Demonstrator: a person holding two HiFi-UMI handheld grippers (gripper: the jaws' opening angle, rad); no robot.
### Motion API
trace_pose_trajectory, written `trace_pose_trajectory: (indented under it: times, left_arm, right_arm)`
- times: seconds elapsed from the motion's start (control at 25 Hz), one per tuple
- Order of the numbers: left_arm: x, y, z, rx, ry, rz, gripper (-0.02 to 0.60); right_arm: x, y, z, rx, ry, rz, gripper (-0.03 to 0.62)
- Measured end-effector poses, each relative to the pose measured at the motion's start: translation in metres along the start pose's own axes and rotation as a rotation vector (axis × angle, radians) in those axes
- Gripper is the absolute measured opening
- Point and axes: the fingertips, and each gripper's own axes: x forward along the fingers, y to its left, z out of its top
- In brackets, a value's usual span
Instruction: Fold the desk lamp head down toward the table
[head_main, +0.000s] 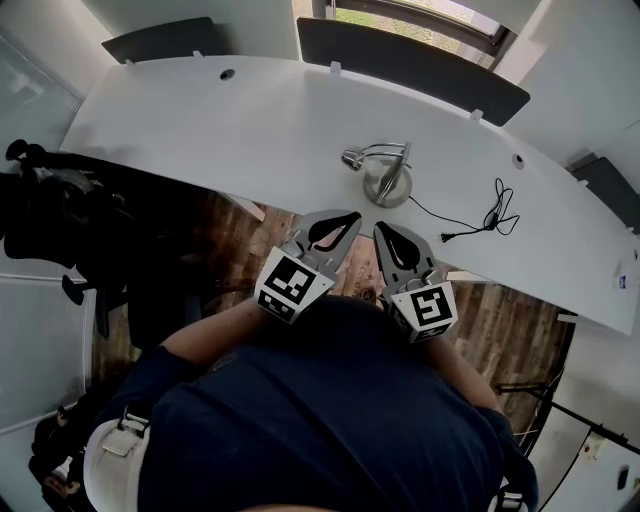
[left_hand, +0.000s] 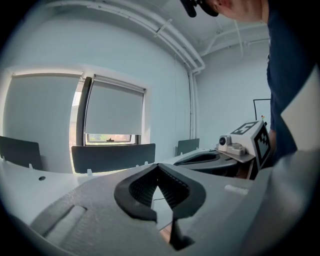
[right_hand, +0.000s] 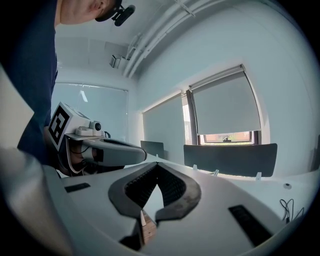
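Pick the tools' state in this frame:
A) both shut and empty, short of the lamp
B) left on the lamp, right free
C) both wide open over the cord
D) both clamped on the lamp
A: in the head view the left tool and right tool sit at the near edge of the table, apart from the lamp. Each gripper view shows jaws together with nothing between.

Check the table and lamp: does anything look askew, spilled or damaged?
Nothing looks spilled or broken. The only untidy thing is the black cord, lying in a loose tangle on the white table right of the desk lamp, its plug end seemingly free.
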Motion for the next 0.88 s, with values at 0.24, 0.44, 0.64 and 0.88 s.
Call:
trace_pose_trajectory:
  times: [0.24,0.44,0.64,0.88]
  left_arm:
    - [-0.0018,-0.0073,-0.0046,0.007,0.021,-0.017,0.006]
    - [-0.0029,-0.0075,-0.0056,0.006,0.02,-0.013,0.006]
    - [-0.0021,-0.0095,-0.0046,0.015,0.021,-0.02,0.006]
    - [-0.0018,-0.0102,-0.0021,0.026,0.014,-0.023,0.006]
  right_arm:
    - [-0.0019,0.003,-0.004,0.001,-0.001,0.013,0.011]
    - [-0.0013,0.0039,-0.0044,-0.005,0.002,0.02,0.011]
    - [-0.0011,0.003,-0.0015,-0.009,0.001,0.019,0.011]
    - [-0.0021,0.0025,-0.0012,-0.003,0.002,0.023,0.011]
